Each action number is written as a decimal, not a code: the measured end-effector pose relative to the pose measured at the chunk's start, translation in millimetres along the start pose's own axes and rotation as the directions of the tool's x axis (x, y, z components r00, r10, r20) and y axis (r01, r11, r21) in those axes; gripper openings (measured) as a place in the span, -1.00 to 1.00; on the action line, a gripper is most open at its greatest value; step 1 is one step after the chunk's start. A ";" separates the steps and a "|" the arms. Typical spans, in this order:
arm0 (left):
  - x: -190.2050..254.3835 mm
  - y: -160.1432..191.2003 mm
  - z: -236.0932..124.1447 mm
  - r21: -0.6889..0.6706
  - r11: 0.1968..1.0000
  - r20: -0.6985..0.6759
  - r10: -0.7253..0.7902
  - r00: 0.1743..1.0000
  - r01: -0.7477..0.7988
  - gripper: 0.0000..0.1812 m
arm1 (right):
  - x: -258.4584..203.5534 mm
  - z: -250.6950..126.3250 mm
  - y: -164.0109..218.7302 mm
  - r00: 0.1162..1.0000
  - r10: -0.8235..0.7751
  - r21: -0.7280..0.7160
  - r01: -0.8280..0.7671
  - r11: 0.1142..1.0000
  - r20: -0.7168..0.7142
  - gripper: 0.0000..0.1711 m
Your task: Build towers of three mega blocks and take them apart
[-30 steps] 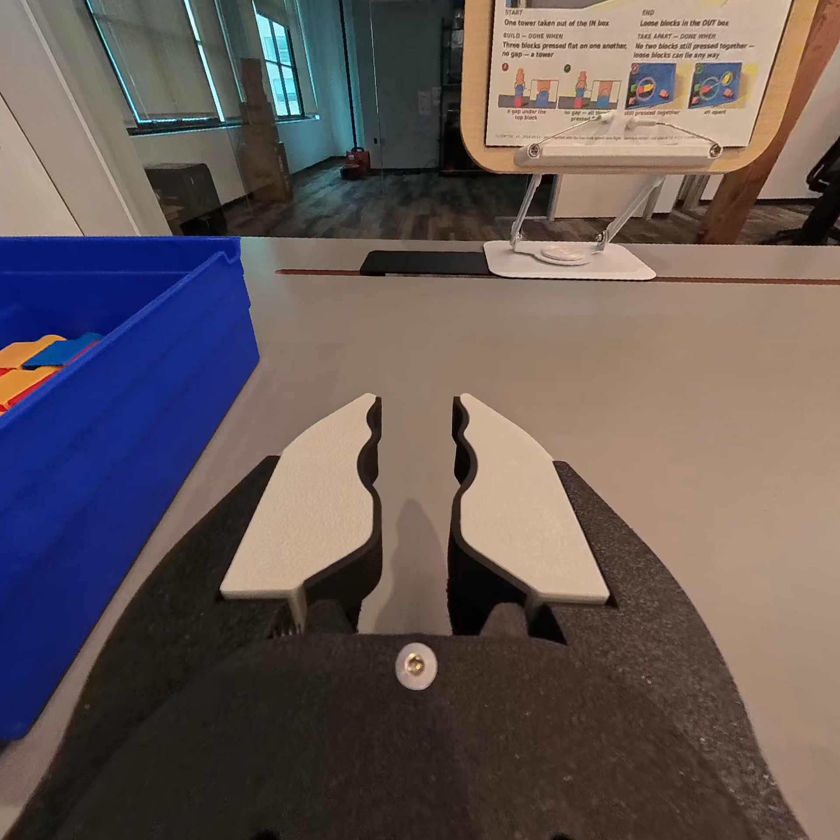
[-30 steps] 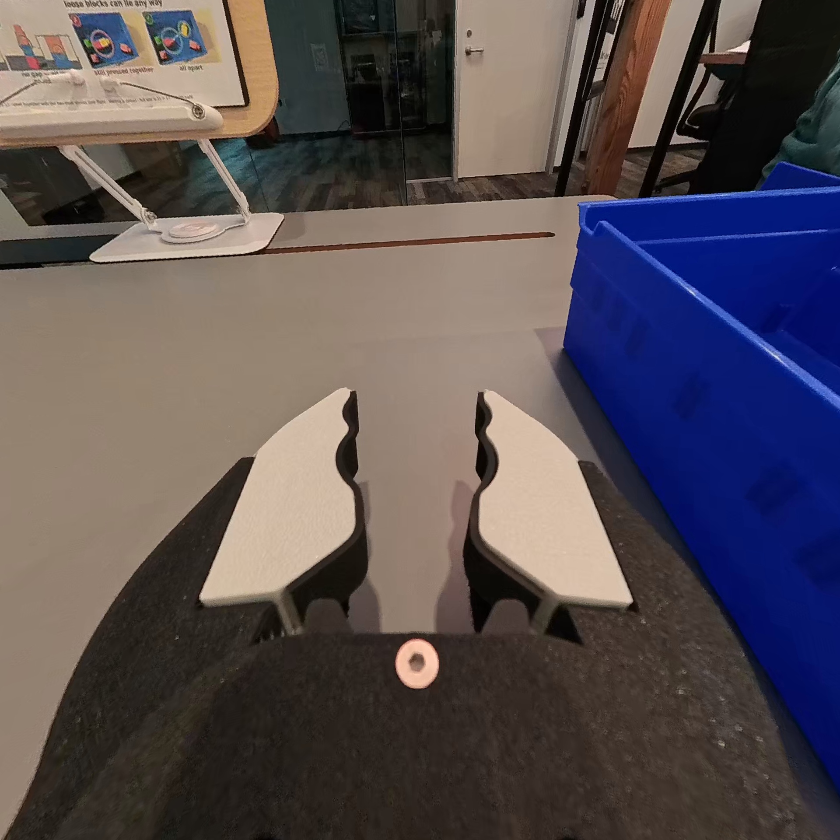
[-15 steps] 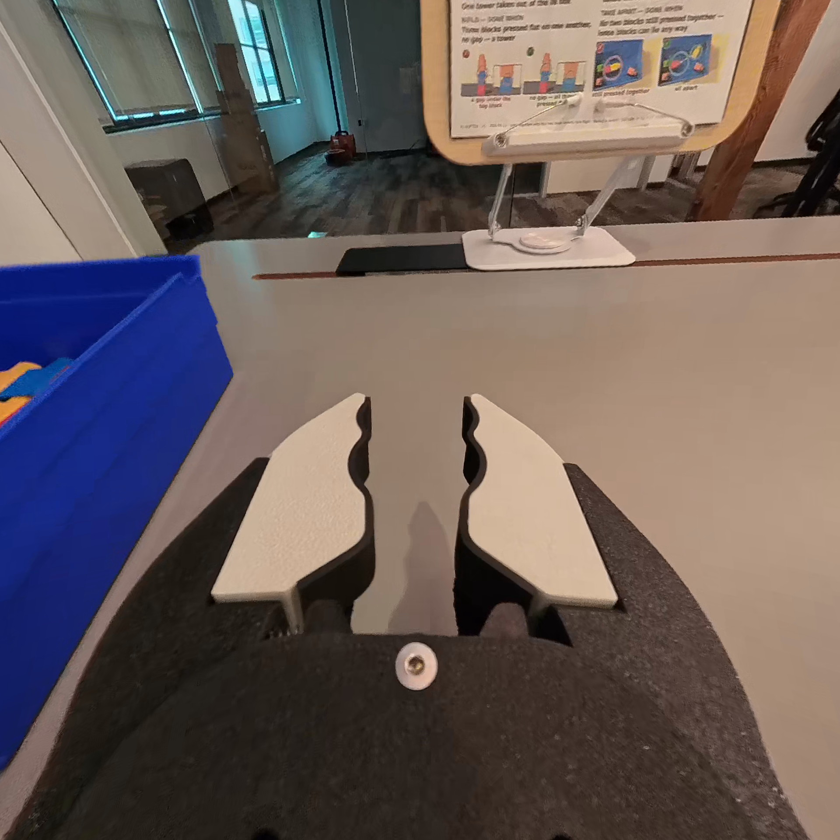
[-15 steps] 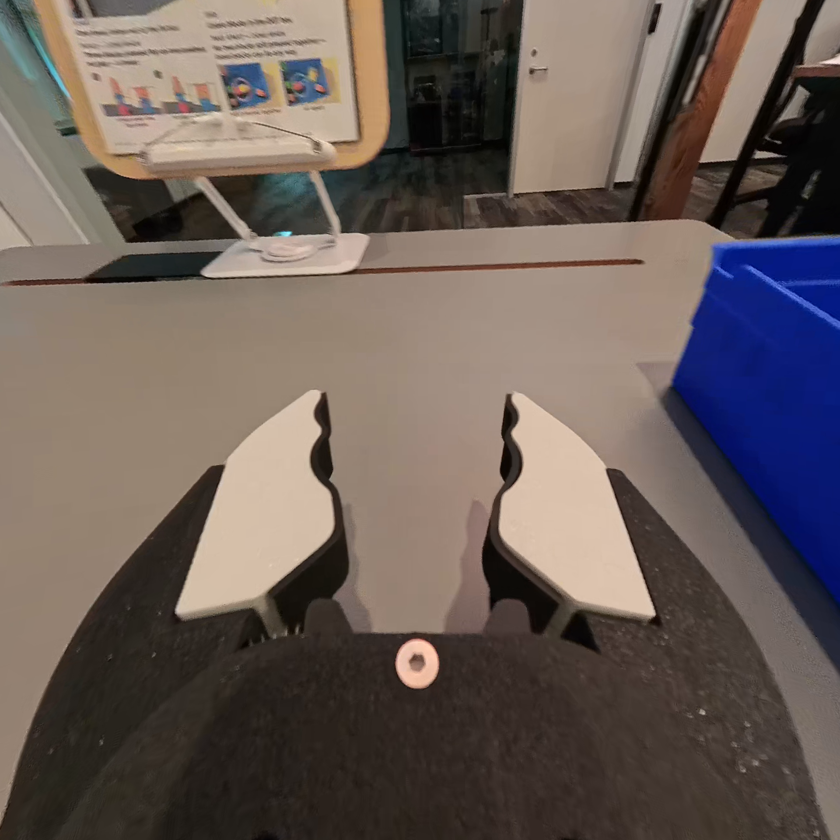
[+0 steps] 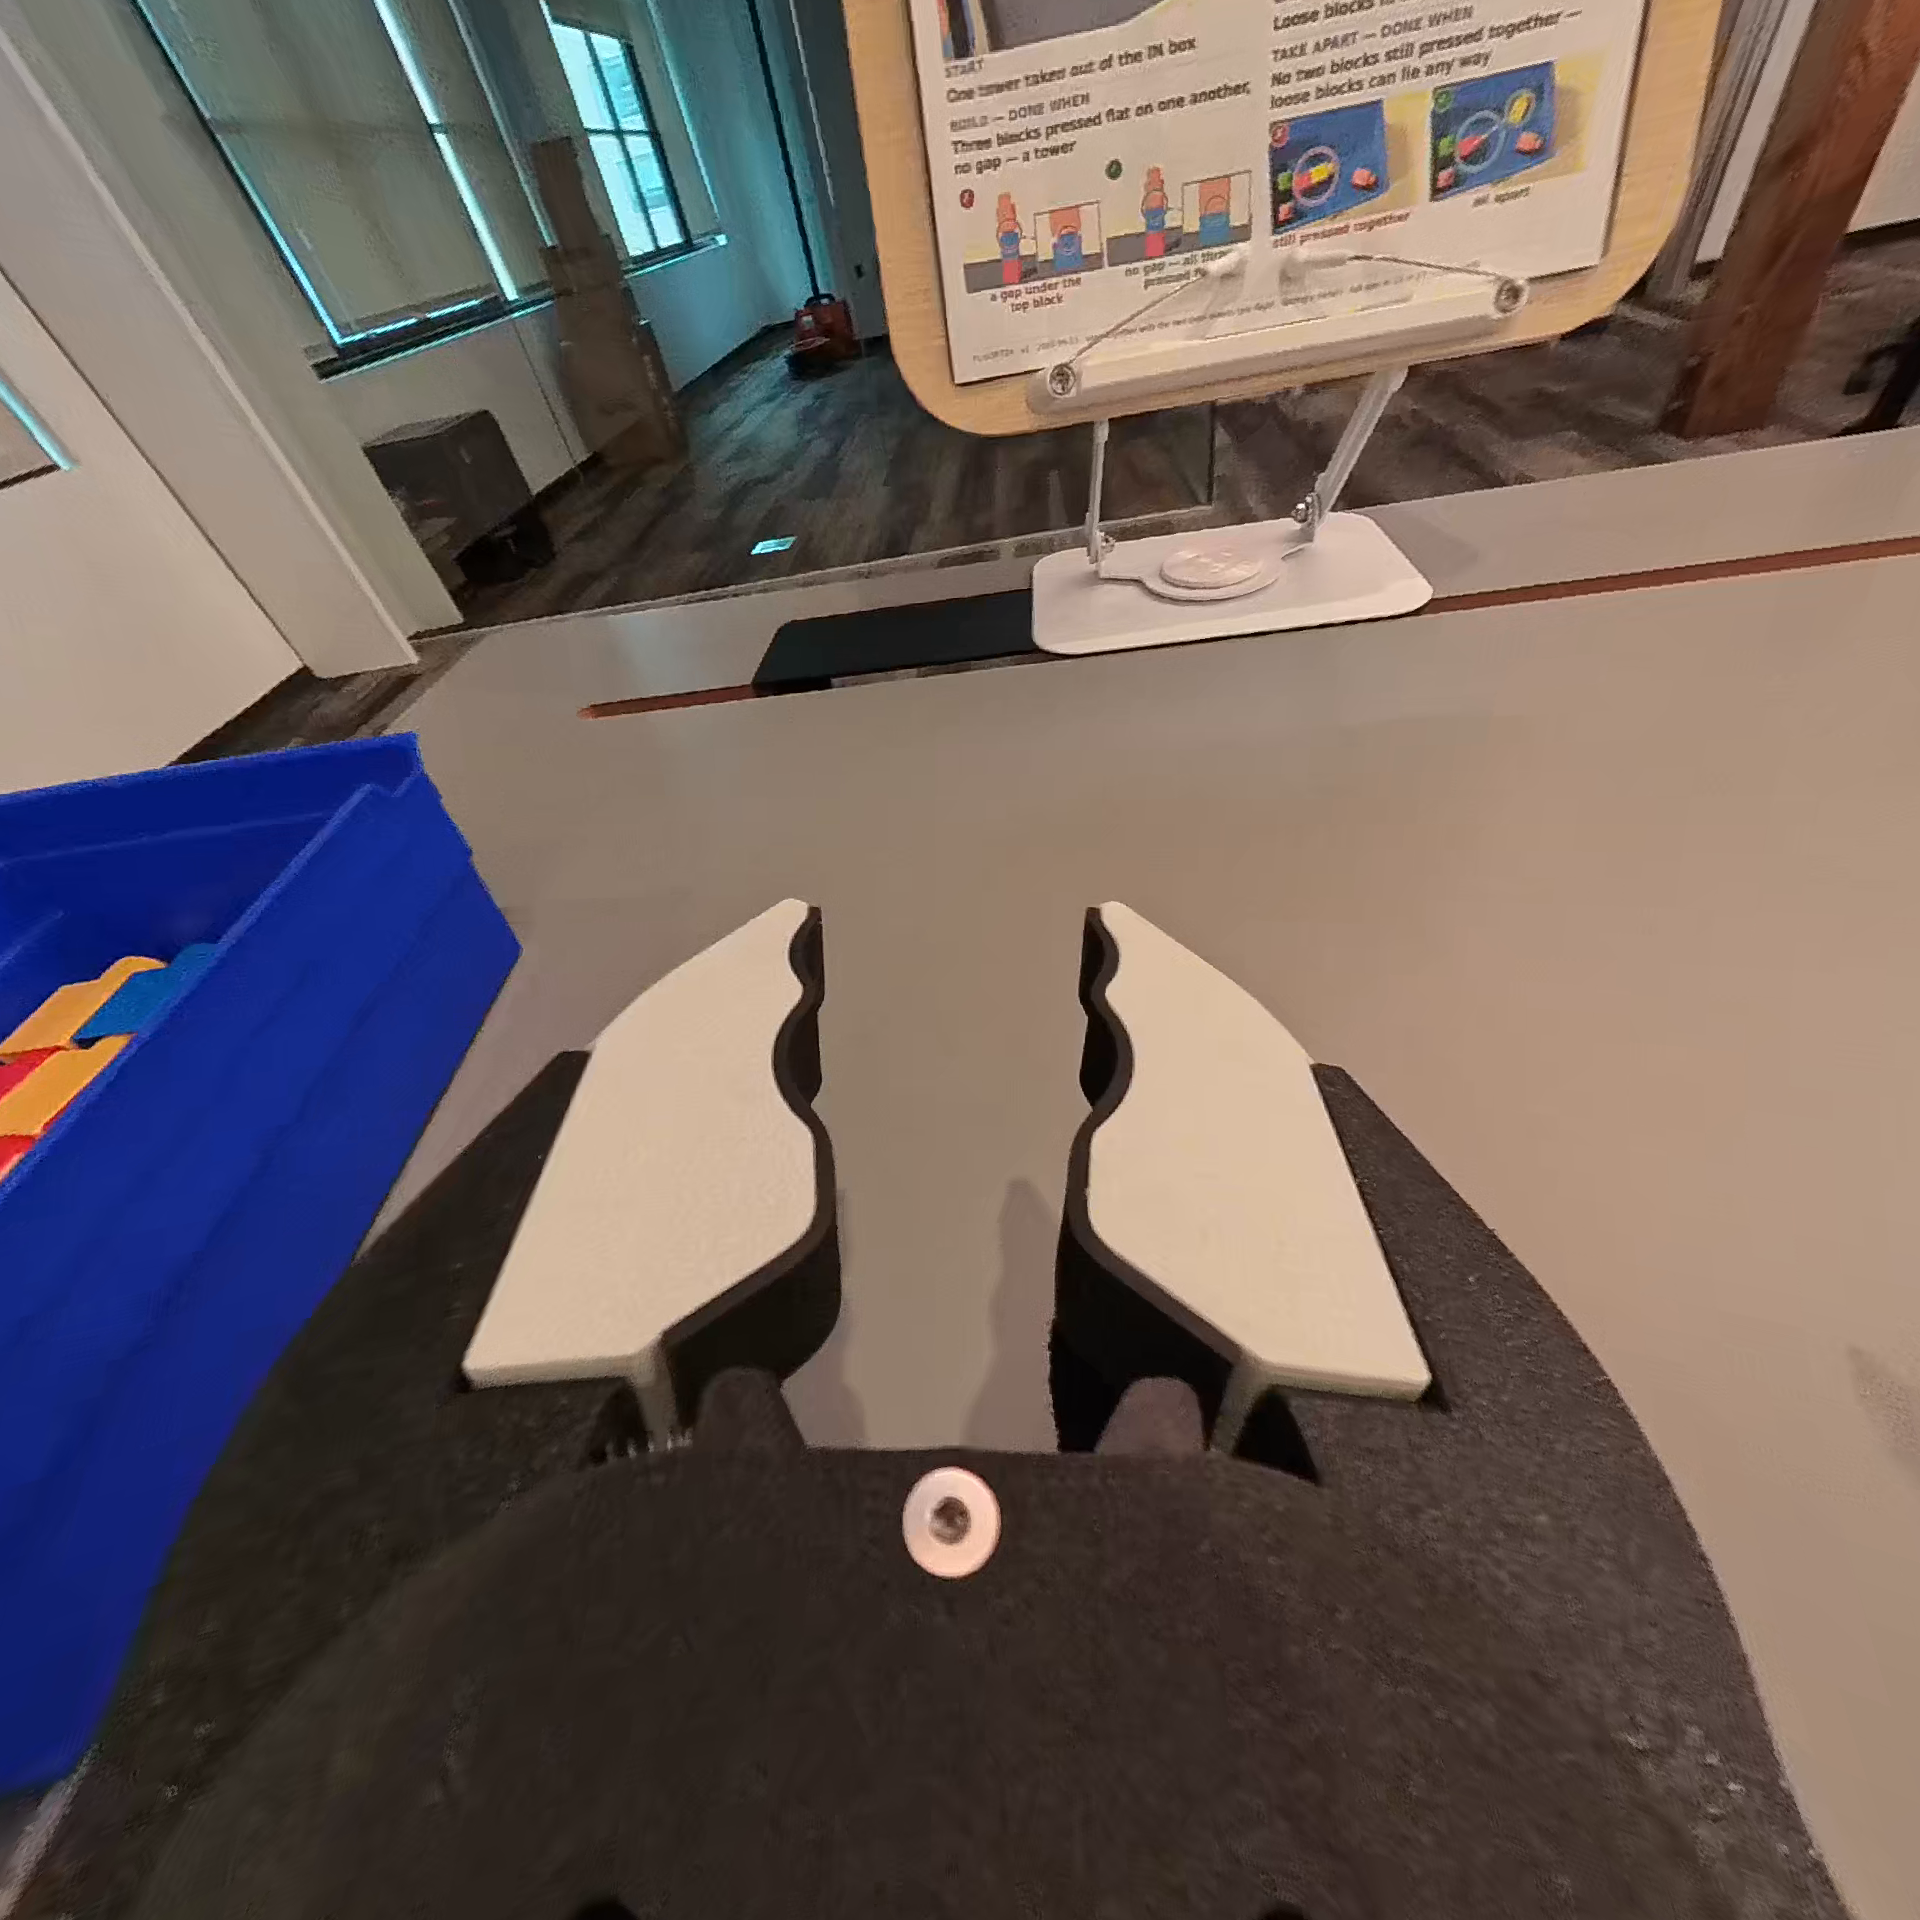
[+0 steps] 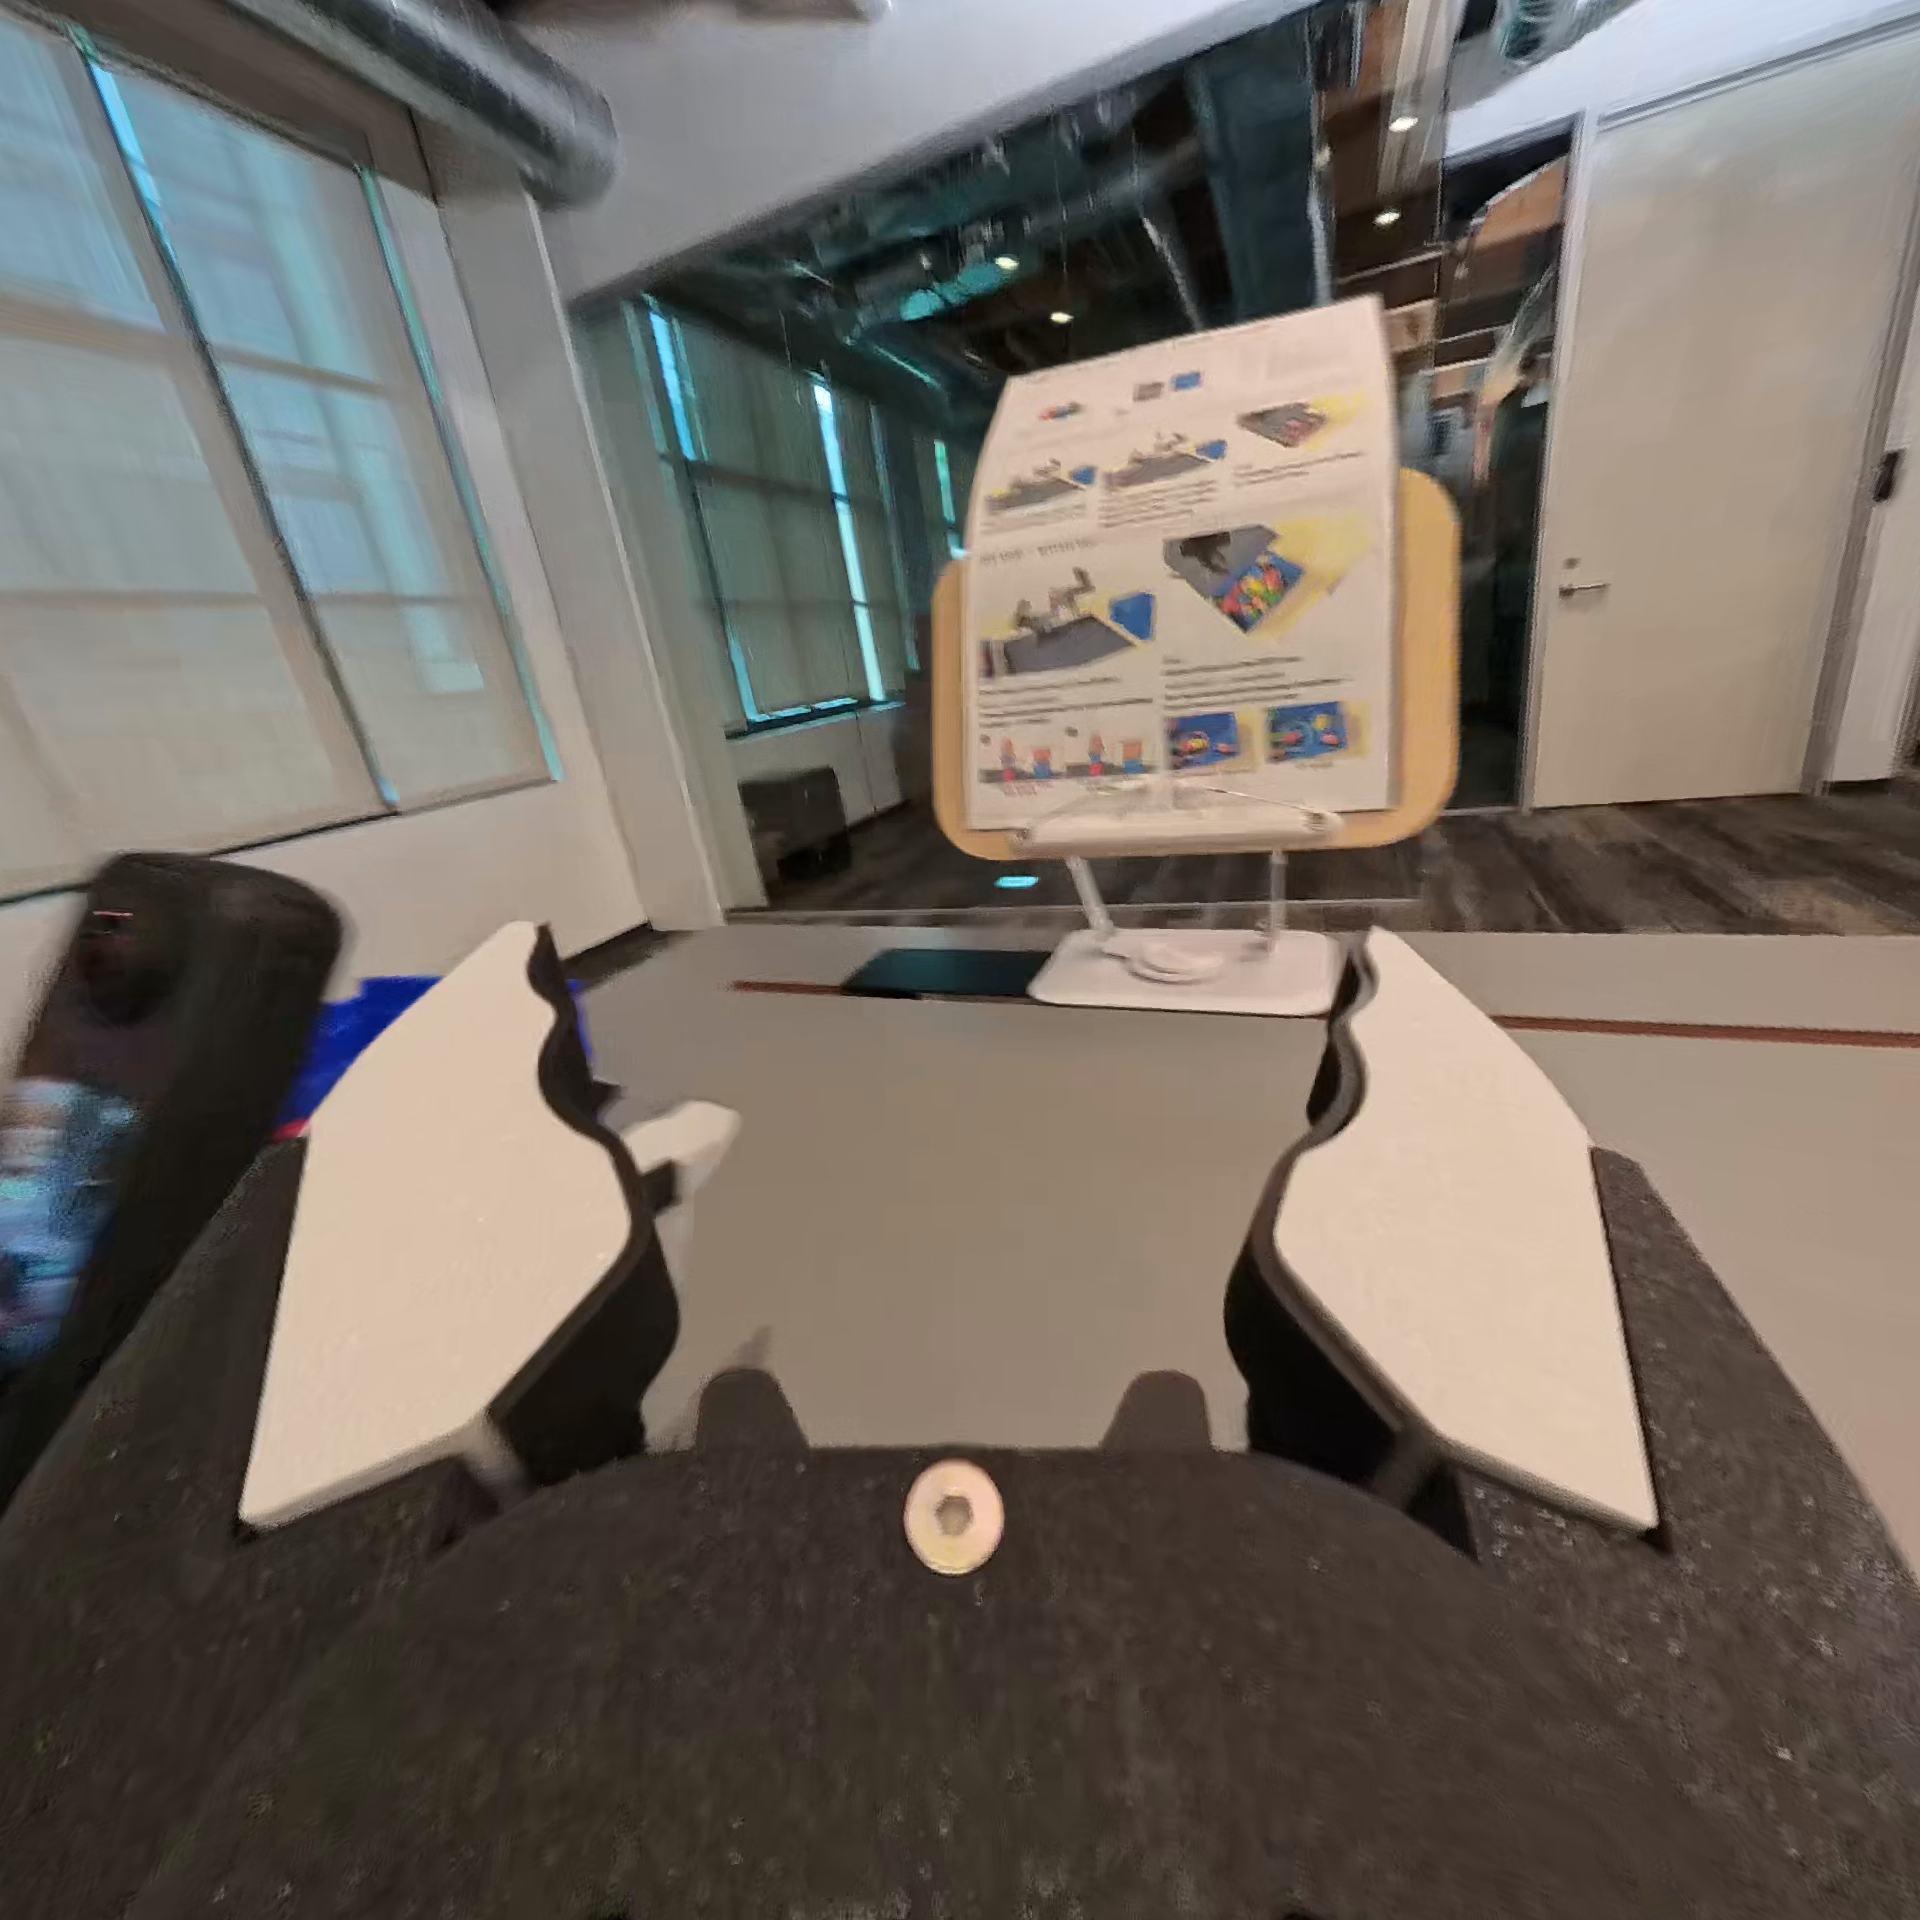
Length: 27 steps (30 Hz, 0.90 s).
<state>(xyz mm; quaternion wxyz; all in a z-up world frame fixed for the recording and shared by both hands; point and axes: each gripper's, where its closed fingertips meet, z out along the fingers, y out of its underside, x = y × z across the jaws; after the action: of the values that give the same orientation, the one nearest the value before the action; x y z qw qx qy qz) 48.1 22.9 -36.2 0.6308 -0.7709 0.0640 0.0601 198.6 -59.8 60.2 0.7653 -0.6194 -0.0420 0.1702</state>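
Observation:
Mega blocks (image 5: 73,1039) in orange, blue and red lie in a blue bin (image 5: 312,1039) at the left of the left wrist view. My left gripper (image 5: 951,920) is open and empty, above the bare grey table (image 5: 1351,935) just right of that bin. My right gripper (image 6: 951,940) is wide open and empty, held over the table and pointing at the far edge. In the blurred right wrist view the left gripper's black body (image 6: 156,1039) and one white finger (image 6: 681,1138) show at the left, with a sliver of the blue bin (image 6: 348,1039) behind.
An instruction board on a white stand (image 5: 1231,582) stands at the table's far edge, also in the right wrist view (image 6: 1184,966). A flat black pad (image 5: 894,644) lies beside it. A brown groove (image 5: 1662,577) runs along the far edge.
My right gripper has opened much wider, swung left and tilted up; the blue bin on its right has left its view. My left gripper has opened a little more.

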 end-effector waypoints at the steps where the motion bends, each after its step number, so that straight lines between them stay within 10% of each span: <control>1: 3.1 -1.9 -0.3 0.001 1.000 -0.012 0.002 1.000 -0.002 -0.47 | -15.7 0.2 -2.9 0.998 0.031 0.003 -0.032 0.999 0.060 0.54; 10: 15.4 -6.3 -3.3 -0.043 0.996 -0.095 0.069 0.993 -0.073 -0.43 | -158.3 -91.2 -71.6 0.721 -0.390 0.481 0.090 0.872 0.573 0.45; 27: 21.6 -2.2 -11.6 -0.009 0.991 -0.077 0.135 0.988 -0.136 -0.41 | -235.1 -102.2 -14.5 0.373 -0.760 0.633 0.420 0.650 0.532 0.43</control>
<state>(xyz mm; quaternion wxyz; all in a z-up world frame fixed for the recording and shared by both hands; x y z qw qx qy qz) 69.9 11.5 -35.5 0.6168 -0.7711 0.1397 0.0736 9.0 -231.3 85.2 0.7843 -0.2569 -0.5504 0.1262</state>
